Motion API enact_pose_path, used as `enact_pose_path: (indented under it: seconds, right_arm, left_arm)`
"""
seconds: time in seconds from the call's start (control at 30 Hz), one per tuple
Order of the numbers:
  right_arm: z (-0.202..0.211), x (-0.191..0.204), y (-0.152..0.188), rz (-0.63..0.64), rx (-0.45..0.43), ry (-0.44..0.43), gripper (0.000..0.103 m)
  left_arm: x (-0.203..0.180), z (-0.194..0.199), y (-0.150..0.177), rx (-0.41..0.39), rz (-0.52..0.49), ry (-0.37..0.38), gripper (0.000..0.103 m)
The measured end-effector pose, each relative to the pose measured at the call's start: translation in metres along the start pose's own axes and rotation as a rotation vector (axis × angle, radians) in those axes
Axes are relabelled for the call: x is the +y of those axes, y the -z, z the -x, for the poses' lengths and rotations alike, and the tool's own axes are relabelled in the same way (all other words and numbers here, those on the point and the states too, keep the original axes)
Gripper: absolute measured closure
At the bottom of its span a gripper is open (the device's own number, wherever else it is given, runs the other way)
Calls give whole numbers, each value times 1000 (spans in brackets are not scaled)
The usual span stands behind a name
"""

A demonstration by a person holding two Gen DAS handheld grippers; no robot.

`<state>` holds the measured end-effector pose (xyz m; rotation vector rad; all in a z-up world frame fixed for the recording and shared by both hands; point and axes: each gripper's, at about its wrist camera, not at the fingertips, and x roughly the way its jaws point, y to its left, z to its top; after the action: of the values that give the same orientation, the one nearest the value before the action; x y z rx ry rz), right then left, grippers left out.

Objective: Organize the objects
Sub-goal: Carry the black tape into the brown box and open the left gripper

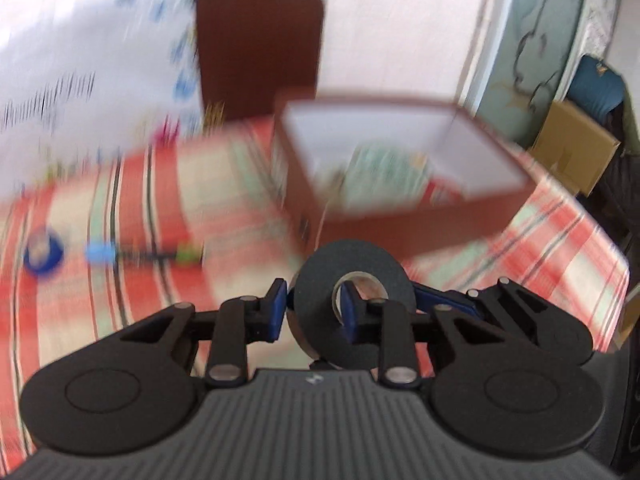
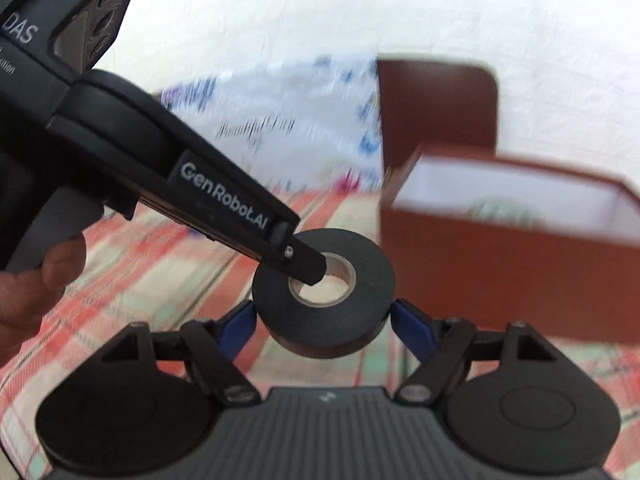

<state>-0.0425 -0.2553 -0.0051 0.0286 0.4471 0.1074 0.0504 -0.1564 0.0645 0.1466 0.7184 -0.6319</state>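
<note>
Worktop (image 1: 152,184) under a red plaid cloth; an open brown box (image 1: 400,216) (white-lined, contents blurred) stands toward its far right corner. Black tape roll (image 2: 324,292) is held in the air before the box. Left hand-held gripper (image 1: 316,304) clamps the roll's wall, one finger through the core. Right hand-held gripper (image 2: 322,320) spans the roll's outer rim, jaws wide; contact cannot be told.

A pale wall (image 1: 380,20) fills the background in soft daylight. The counter wears a red, white and green plaid cloth (image 1: 160,208). To the right stands a pale blue-green door (image 1: 532,40), with a brown cardboard box (image 1: 572,144) beside it.
</note>
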Motion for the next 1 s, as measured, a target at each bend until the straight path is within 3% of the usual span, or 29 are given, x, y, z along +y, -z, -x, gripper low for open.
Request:
enact_pose_path:
  seconds: [0.2,0.37,0.5,0.73,0.8,0.83,0.93,1.0]
  right_arm:
    - [17,-41,-45,18,-156,120,27]
    - [13,-100,-54,-13,-143,205,27]
    - [3,-153,-51,-45,-87,238,27]
    - [-34,-212,-41,-109,9,284,26]
    - [-41,-215,-39,-72,-2,301,20]
    - [-41,-211,-37,-54,-10,322,11]
    - [-31,-207,-28,-73,-41,331,25]
    - [-26,-205,-31,-121,-65,327,26]
  left_arm:
    - [-34,-10,-65,-78,-41,53,72]
    - [-80,-57,-95,-64,-132,80,72]
    - [-106,-105,-108,-9,-139,128,72]
    - [-130,-160,-121,41,-128,126,72]
    - [-126,-167,-120,57,-110,101,72]
    - [-123,-169,-119,68,-109,94,71]
    - [-120,-157,-114,46,-139,72,71]
    - [-119,-145,-109,25,-165,50,70]
